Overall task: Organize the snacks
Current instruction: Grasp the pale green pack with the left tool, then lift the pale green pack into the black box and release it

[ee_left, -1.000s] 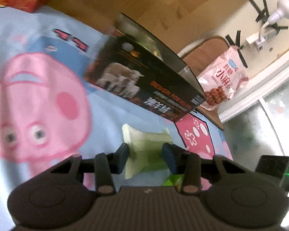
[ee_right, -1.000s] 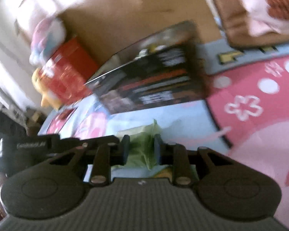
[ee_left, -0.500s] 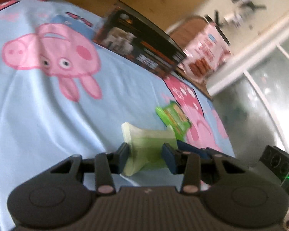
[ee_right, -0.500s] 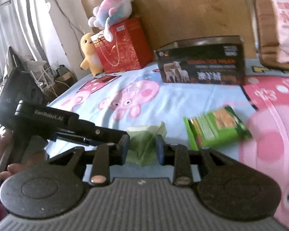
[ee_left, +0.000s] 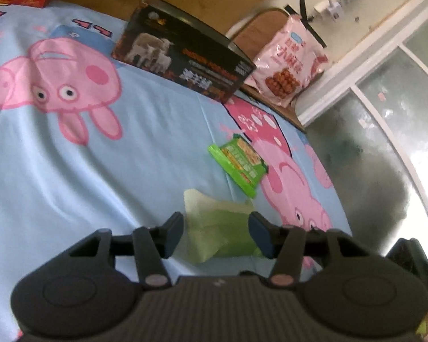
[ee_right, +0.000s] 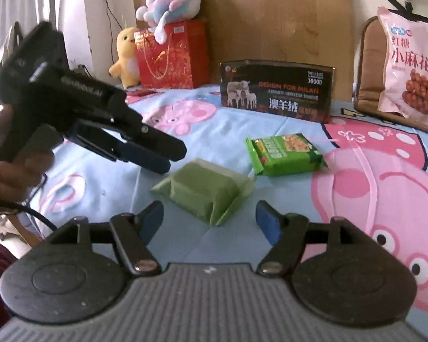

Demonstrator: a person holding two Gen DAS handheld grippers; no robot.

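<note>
Lying flat on the cartoon-pig bedsheet (ee_right: 105, 176): pale green snack pack (ee_right: 205, 192), wrapper ends flared, resting between both sets of fingers and gripped by neither. Hovering just short of it, right gripper (ee_right: 209, 218), fingers spread wide apart. Hanging over its near end, left gripper (ee_left: 215, 232), fingers also parted, the pack (ee_left: 216, 228) showing in the gap; contact hard to judge. Seen from the right wrist, left gripper (ee_right: 157, 154) pointing down toward the pack's left edge. Sitting just beyond, apart: bright green cracker packet (ee_right: 285, 154). Standing farther back: black carton (ee_right: 276, 92), red gift bag (ee_right: 171, 55), pink snack bag (ee_right: 411, 74).
</note>
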